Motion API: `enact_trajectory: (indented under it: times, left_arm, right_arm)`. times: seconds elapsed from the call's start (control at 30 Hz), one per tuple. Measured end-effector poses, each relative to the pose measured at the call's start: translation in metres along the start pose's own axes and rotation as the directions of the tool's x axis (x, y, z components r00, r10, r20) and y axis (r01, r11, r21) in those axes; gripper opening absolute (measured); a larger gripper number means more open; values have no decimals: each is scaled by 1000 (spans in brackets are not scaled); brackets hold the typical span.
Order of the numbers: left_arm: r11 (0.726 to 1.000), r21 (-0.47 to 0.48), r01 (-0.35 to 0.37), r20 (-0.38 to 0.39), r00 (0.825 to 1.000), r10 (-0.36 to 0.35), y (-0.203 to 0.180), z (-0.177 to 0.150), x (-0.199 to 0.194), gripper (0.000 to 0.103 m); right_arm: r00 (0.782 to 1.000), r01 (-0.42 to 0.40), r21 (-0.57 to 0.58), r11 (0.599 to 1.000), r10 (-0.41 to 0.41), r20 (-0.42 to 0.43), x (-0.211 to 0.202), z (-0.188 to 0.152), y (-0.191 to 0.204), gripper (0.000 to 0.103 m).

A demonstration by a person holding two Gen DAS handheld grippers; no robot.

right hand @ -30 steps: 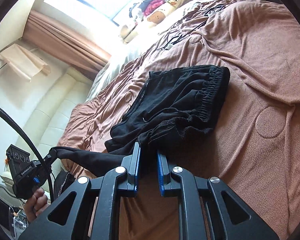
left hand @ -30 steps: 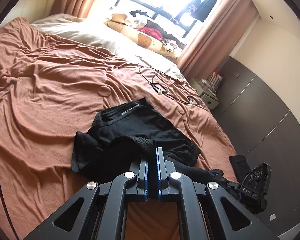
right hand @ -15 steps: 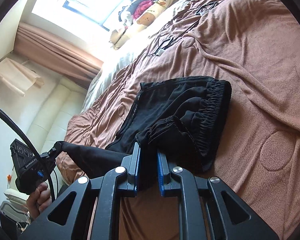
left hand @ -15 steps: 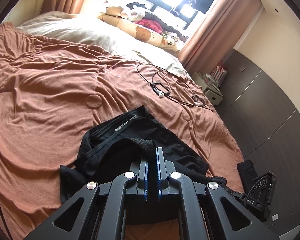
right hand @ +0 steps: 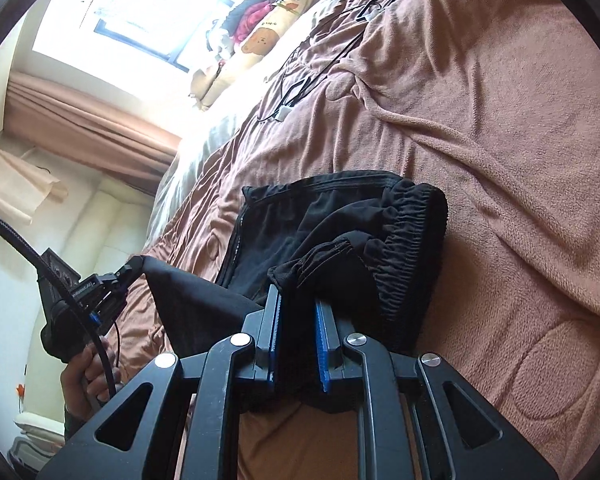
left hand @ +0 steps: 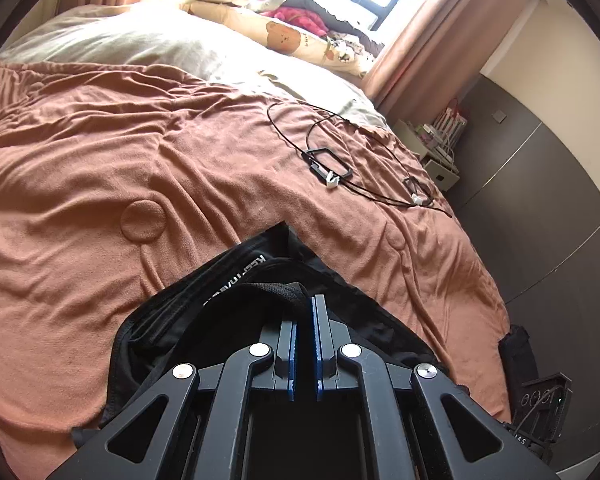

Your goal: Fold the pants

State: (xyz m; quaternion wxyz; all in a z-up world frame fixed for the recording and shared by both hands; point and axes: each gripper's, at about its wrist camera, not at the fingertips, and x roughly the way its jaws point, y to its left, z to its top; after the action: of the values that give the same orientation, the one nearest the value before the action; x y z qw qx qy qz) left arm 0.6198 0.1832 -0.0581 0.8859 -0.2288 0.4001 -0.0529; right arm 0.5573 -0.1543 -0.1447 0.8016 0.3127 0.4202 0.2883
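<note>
The fingers of both grippers are pinching black cloth: the left gripper [left hand: 304, 308] is clamped almost flat on a thin hem, and the right gripper [right hand: 298, 300] is gripping a thicker gathered bunch, so its pads are standing a little further apart. Below them the bed [left hand: 80, 168] is spreading wide under a rumpled brown blanket, soft and giving, with a black cable [left hand: 328, 168] lying well beyond the work. The pants [right hand: 340, 232] are lying on the blanket near its close edge, already doubled, with one layer hanging lifted between the two grippers and the elastic waistband [right hand: 408, 220] bunching at the right. A hand [right hand: 86, 376] is holding the left gripper's handle. The cloth is looking light, limp and somewhat slick, so it will probably sag and slide rather than keep a crease. Hems and the waistband seem the surest holds, being thicker and stitched.
</note>
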Motion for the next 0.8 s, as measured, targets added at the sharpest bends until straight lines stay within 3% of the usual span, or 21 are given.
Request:
enact_trajectory:
  times: [0.13, 0.27, 0.33, 0.4, 0.5, 0.73, 0.8]
  left_arm:
    - [1000, -11, -17, -18, 1000, 17, 5, 10, 31, 7]
    - [997, -35, -62, -40, 997, 61, 13, 26, 58, 7]
    - [995, -43, -87, -69, 994, 84, 19, 33, 69, 14]
    - [994, -31, -105, -75, 992, 103, 23, 38, 73, 37]
    - [989, 22, -145, -63, 987, 146, 26, 41, 73, 55]
    - [950, 239, -200, -112, 966, 231, 29, 31, 82, 55]
    - [936, 294, -192, -133, 962, 239, 28, 25, 86, 55]
  right_arm:
    - [1000, -10, 4, 1000, 10, 5, 4, 6, -4, 15]
    - [999, 9, 8, 1000, -9, 44, 2, 12, -8, 29]
    - [998, 5, 6, 1000, -5, 57, -3, 15, -10, 38]
    - [997, 33, -18, 999, -32, 66, -6, 18, -11, 42]
    - [995, 88, -82, 993, -83, 63, -9, 20, -11, 42]
    - [994, 110, -208, 972, -114, -4, -2, 26, -2, 42]
    - [992, 114, -252, 961, -124, -25, 2, 27, 4, 48]
